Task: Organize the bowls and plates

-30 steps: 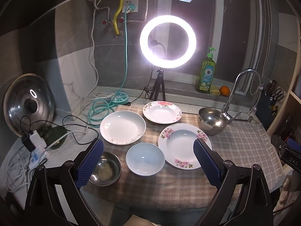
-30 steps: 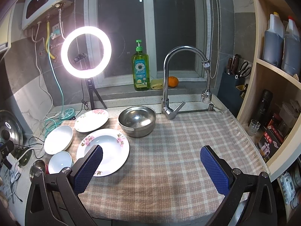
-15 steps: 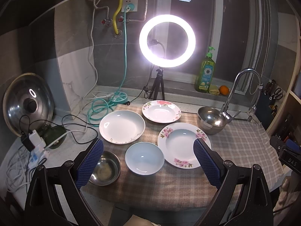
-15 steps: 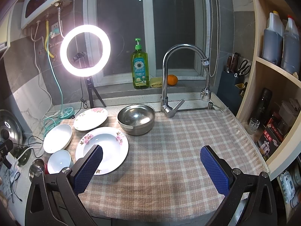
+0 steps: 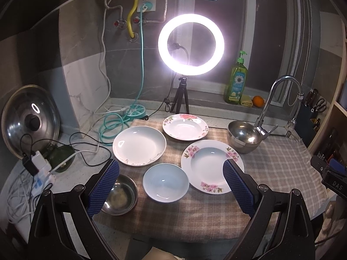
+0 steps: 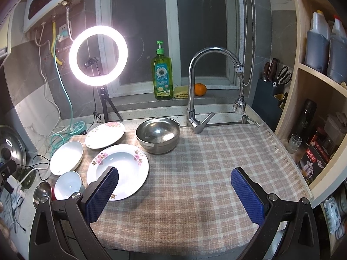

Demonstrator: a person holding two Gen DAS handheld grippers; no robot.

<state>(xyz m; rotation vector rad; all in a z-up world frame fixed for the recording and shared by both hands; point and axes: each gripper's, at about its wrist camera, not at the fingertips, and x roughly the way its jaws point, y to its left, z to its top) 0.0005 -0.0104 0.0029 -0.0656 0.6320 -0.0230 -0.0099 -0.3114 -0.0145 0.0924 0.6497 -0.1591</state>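
On the checked cloth [image 5: 282,164] lie a plain white plate [image 5: 138,145], a small flowered plate [image 5: 185,126], a large flowered plate [image 5: 212,166], a pale blue bowl [image 5: 166,182], a small steel bowl [image 5: 121,196] and a large steel bowl [image 5: 244,136]. My left gripper [image 5: 171,173] hangs open above the near edge, over the blue bowl, holding nothing. In the right wrist view the large flowered plate [image 6: 123,166], the large steel bowl [image 6: 158,134] and the white bowl [image 6: 68,185] show. My right gripper [image 6: 174,181] is open over bare cloth, empty.
A ring light [image 5: 190,44] on a tripod stands at the back. A tap [image 6: 195,99] rises behind the large steel bowl. Cables and a pot lid [image 5: 28,121] crowd the left. Shelves [image 6: 318,112] with bottles line the right. A soap bottle [image 6: 162,75] and orange [image 6: 200,89] sit on the sill.
Both views have drifted slightly; the dishes sit a touch higher and further left in frame. Nothing on the cloth has moved and both grippers remain open.
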